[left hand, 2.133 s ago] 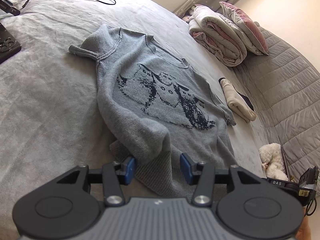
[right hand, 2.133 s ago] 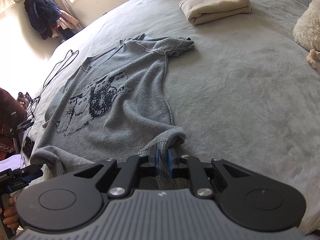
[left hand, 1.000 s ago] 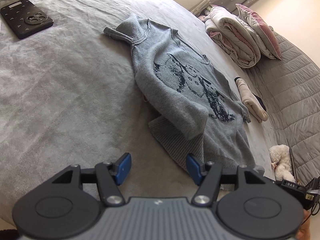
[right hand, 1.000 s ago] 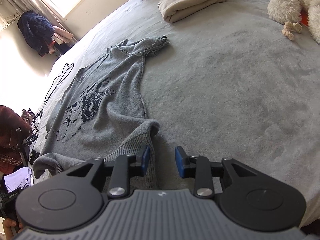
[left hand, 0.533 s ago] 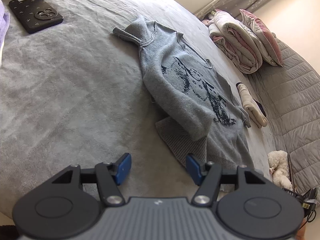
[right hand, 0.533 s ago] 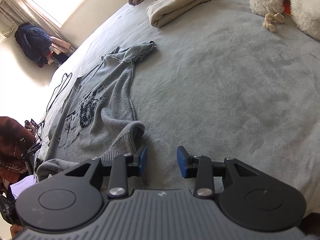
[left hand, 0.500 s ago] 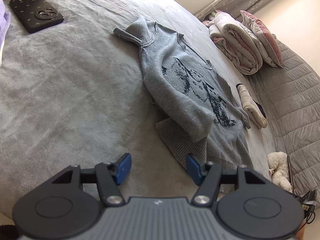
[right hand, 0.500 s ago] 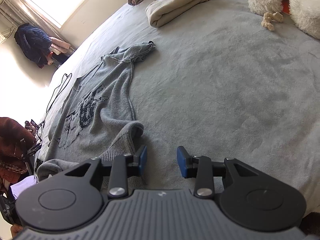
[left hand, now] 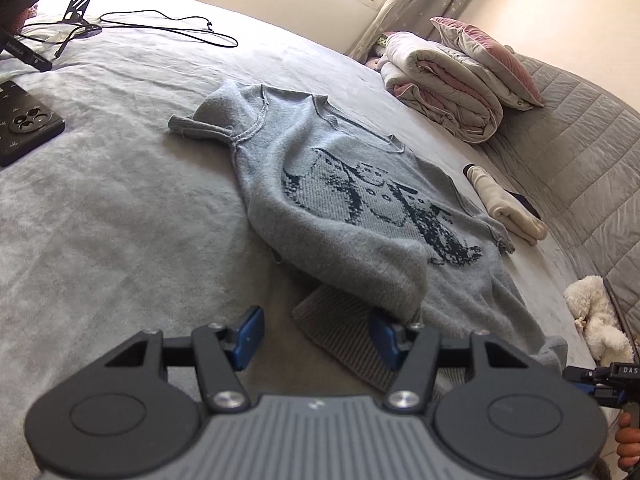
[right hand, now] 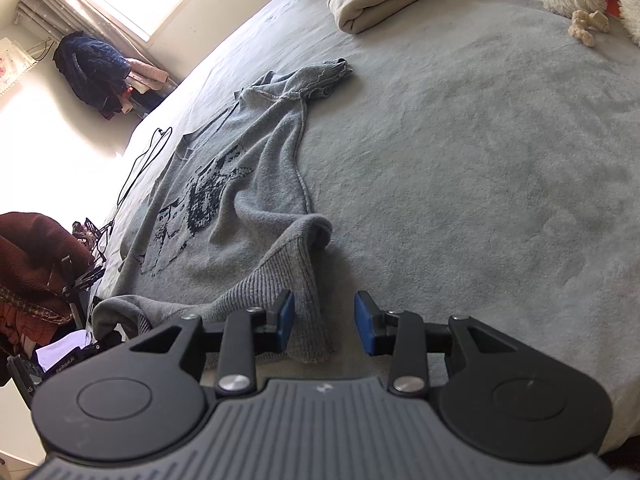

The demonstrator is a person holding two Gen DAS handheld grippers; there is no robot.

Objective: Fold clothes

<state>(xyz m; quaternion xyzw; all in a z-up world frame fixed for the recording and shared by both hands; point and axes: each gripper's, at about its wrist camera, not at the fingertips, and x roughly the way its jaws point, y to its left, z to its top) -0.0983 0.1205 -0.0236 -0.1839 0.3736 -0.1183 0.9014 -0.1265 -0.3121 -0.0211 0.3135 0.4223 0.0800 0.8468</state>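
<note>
Left gripper (left hand: 316, 338) nearer sweater (left hand: 340, 200) hem.

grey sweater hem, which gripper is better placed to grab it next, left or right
Right, probably. The right gripper is open with the grey sweater hem corner between its pads. The left gripper, also open, mostly straddles bare bedspread.

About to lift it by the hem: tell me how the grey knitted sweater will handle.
The grey knitted sweater will probably drape limply; its hem already lies rumpled and folded over. The thick knit suggests some weight. On the plush grey bedspread it will likely drag rather than slide.
</note>
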